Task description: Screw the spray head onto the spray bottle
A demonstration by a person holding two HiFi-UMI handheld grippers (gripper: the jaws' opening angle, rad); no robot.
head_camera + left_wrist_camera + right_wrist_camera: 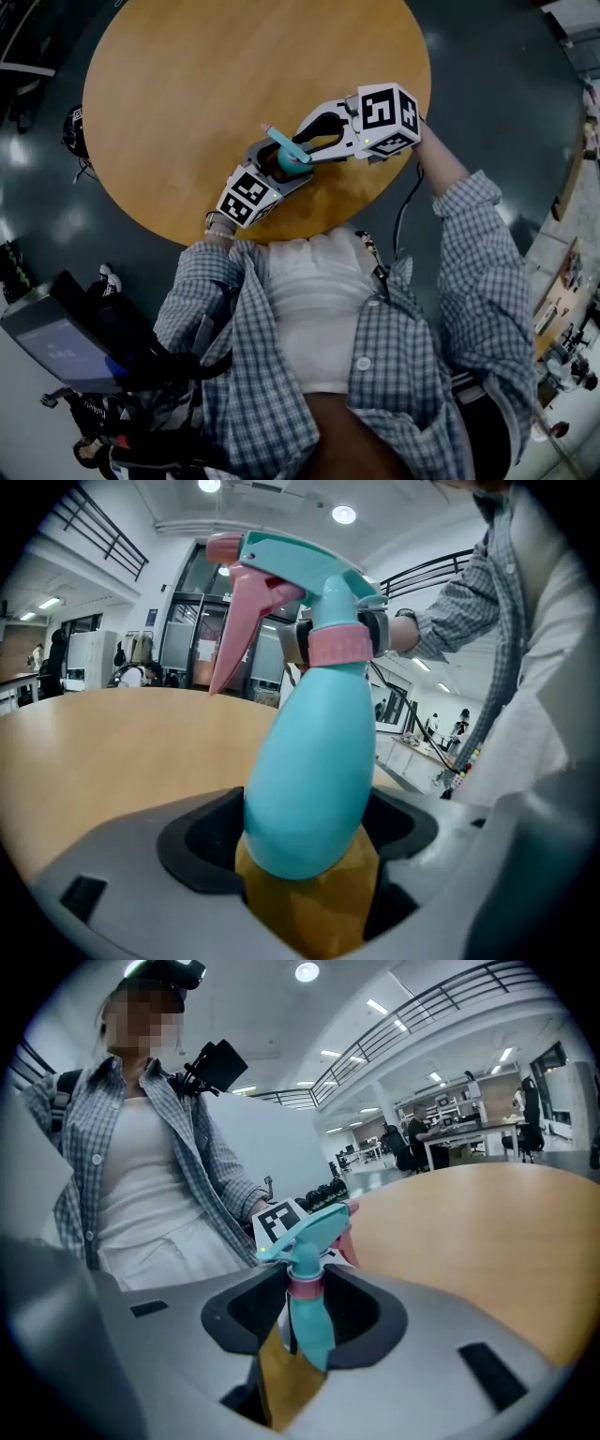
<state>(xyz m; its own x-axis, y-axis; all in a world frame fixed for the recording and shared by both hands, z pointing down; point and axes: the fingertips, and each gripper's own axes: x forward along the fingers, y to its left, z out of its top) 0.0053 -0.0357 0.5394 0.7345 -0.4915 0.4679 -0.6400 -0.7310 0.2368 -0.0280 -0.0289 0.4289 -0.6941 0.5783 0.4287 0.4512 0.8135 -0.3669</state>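
At the six o'clock edge of the round table (187, 84), the left gripper (284, 172) pinched the belly of the teal spray bottle (314, 761). From two o'clock, the right gripper (314, 142) clamped the pink collar (339, 646) beneath the spray head (286, 560), its nozzle aimed toward ten o'clock.

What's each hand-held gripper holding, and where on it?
The left hand-held gripper clamps the teal spray bottle at its lower body; the right hand-held gripper grips the pink collar under the spray head.
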